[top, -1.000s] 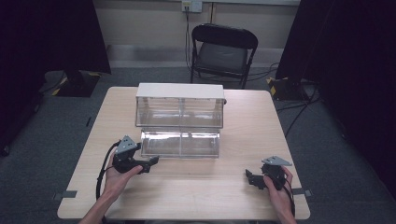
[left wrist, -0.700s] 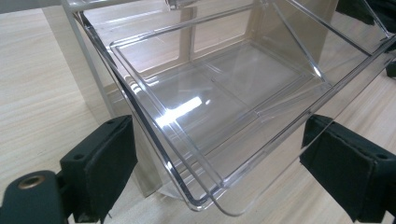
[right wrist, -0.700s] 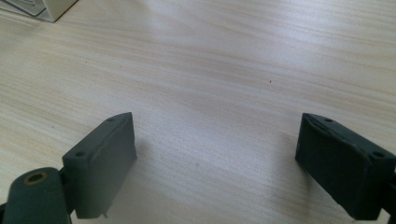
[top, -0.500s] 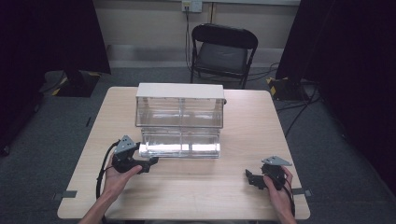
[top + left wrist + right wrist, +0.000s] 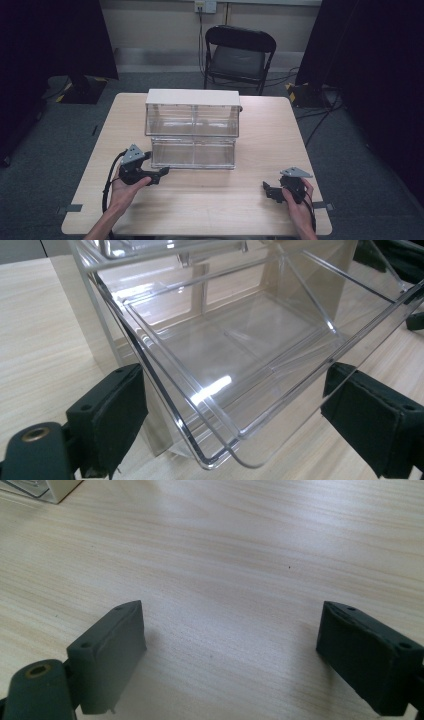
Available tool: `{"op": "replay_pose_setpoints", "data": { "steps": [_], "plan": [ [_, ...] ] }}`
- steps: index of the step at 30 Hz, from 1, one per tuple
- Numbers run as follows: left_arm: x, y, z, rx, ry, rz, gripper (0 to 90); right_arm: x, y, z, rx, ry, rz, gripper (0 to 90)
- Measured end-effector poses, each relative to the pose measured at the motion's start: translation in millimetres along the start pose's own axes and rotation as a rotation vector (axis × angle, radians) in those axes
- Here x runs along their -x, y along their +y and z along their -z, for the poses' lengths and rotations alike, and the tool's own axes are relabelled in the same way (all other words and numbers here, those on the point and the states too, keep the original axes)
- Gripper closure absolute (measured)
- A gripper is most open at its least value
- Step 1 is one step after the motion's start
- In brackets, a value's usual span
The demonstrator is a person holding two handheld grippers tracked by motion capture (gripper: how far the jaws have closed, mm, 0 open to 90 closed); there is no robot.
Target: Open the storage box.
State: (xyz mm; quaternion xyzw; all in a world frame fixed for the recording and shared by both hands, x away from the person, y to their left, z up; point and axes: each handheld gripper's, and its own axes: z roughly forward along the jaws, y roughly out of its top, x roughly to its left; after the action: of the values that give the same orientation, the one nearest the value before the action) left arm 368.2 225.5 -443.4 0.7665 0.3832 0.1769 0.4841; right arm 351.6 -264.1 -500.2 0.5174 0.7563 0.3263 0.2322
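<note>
- The left gripper (image 5: 159,175) is gaping wide around the clear rectangular plastic drawer (image 5: 235,360) of the two-tier transparent cabinet (image 5: 192,127).
- The right gripper (image 5: 270,191) is resting wide open above the pale wooden table (image 5: 240,545).

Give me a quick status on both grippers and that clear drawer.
Left gripper open, jaws either side of the clear drawer's corner. Drawer pulled out of the cabinet, empty. Right gripper open over bare table. Nothing in the way.

Dim surroundings, bright table, soft focus
</note>
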Motion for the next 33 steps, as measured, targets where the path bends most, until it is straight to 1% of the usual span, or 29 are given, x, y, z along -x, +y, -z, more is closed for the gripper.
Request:
{"op": "replay_pose_setpoints", "data": {
  "steps": [3, 7, 8, 12, 16, 17, 18, 19, 20, 21, 22, 25, 28, 30, 33],
  "plan": [
    [-0.7, 0.5, 0.7, -0.004, -0.001, -0.009, 11.1, 0.0, 0.0, 0.0, 0.0, 0.0, 0.0, 11.4],
    [0.5, 0.6, 1.3, 0.0, 0.005, -0.001, 11.1, 0.0, 0.0, 0.0, 0.0, 0.0, 0.0, 11.4],
    [-0.1, 1.1, 2.3, 0.0, 0.007, -0.012, 11.1, 0.0, 0.0, 0.0, 0.0, 0.0, 0.0, 11.4],
    [0.5, 2.3, 3.9, 0.015, 0.004, -0.005, 12.6, 0.0, 0.0, 0.0, 0.0, 0.0, 0.0, 11.4],
    [1.6, 3.6, 4.8, 0.013, 0.006, -0.008, 13.4, 0.0, 0.0, 0.0, 0.0, 0.0, 0.0, 11.4],
    [2.1, 4.5, 5.2, 0.01, 0.013, -0.029, 13.8, 0.0, 0.0, 0.0, 0.0, 0.0, 0.0, 11.4],
    [3.1, 4.9, 5.4, 0.012, 0.012, -0.03, 13.8, 0.0, 0.0, 0.0, 0.0, 0.0, 0.0, 11.4],
    [2.5, 5.6, 6.2, 0.008, 0.015, -0.042, 14.2, 0.0, 0.0, 0.0, 0.0, 0.0, 0.0, 11.4],
    [2.9, 6.1, 6.2, 0.017, 0.008, -0.028, 14.3, 0.0, 0.0, 0.0, 0.0, 0.0, 0.0, 11.4],
    [2.9, 6.3, 6.3, 0.018, 0.006, -0.023, 14.3, 0.0, 0.0, 0.0, 0.0, 0.0, 0.0, 11.4],
    [2.1, 6.8, 6.6, 0.015, 0.008, -0.035, 14.3, 0.0, 0.0, 0.0, 0.0, 0.0, 0.0, 11.4],
    [2.6, 7.5, 6.4, 0.019, 0.005, -0.017, 14.5, 0.0, 0.0, 0.0, 0.0, 0.0, 0.0, 11.4],
    [1.6, 9.2, 8.2, 0.028, 0.001, -0.026, 15.6, 0.0, 0.0, 0.0, 0.0, 0.0, 0.0, 11.4],
    [1.7, 9.5, 8.7, 0.036, 0.006, -0.017, 15.6, 0.0, 0.0, 0.0, 0.0, 0.0, 0.0, 11.4],
    [0.7, 9.2, 8.2, 0.028, 0.004, -0.014, 15.6, 0.0, 0.0, 0.0, 0.0, 0.0, 0.0, 11.4]
  ]
}}
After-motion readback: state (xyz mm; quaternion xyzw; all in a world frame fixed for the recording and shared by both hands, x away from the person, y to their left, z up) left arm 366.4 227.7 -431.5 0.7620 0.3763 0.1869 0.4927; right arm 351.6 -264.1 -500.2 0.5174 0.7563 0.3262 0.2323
